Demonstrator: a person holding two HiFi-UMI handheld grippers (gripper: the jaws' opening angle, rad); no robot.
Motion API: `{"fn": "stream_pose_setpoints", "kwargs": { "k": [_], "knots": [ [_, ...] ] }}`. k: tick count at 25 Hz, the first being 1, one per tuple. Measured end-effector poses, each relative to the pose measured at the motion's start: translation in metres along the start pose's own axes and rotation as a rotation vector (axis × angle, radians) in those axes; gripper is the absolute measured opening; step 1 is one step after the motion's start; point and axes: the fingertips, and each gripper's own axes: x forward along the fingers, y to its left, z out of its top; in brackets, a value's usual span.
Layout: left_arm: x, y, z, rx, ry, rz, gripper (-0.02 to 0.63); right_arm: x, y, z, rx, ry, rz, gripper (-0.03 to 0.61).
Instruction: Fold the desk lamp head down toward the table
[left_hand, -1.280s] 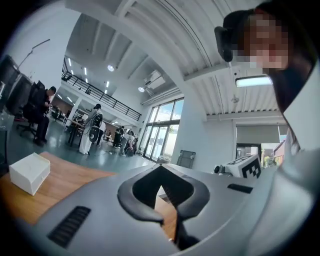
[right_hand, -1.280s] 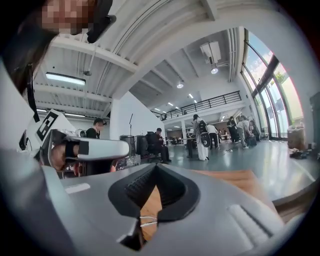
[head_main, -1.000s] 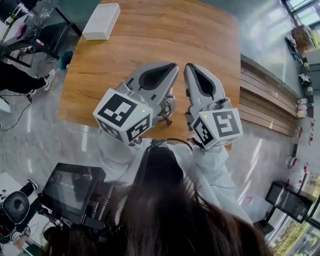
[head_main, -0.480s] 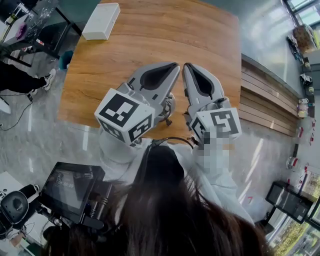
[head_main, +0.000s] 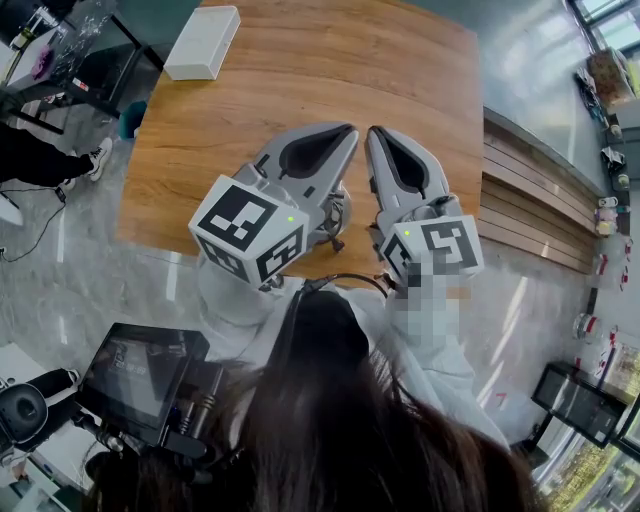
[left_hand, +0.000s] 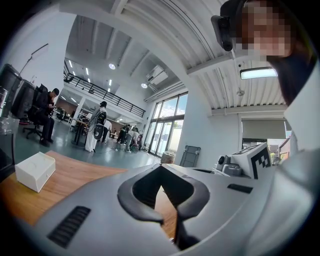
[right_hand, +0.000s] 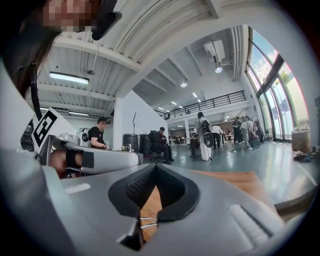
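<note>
No desk lamp shows in any view. My left gripper (head_main: 349, 129) and right gripper (head_main: 374, 131) hover side by side over the near part of a wooden table (head_main: 300, 70), tips almost meeting. Both are shut with nothing between the jaws. In the left gripper view the closed left gripper (left_hand: 160, 167) points level across the table (left_hand: 75, 175), with the right gripper's marker cube (left_hand: 256, 159) beside it. In the right gripper view the closed right gripper (right_hand: 156, 165) also points across the table (right_hand: 235, 181), the left gripper's body (right_hand: 100, 159) lying to its left.
A white box (head_main: 203, 42) (left_hand: 35, 171) lies at the table's far left corner. A monitor rig (head_main: 150, 375) hangs at the lower left by the person's body. A slatted wooden ledge (head_main: 530, 200) runs along the right. People stand and sit in the hall beyond.
</note>
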Motion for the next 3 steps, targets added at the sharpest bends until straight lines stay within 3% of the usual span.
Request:
{"fn": "stream_pose_setpoints", "kwargs": {
  "k": [3],
  "knots": [
    [0.0024, 0.0003, 0.0000, -0.002, 0.005, 0.000, 0.002, 0.0001, -0.0024, 0.0005, 0.002, 0.002, -0.002, 0.000]
  ]
}}
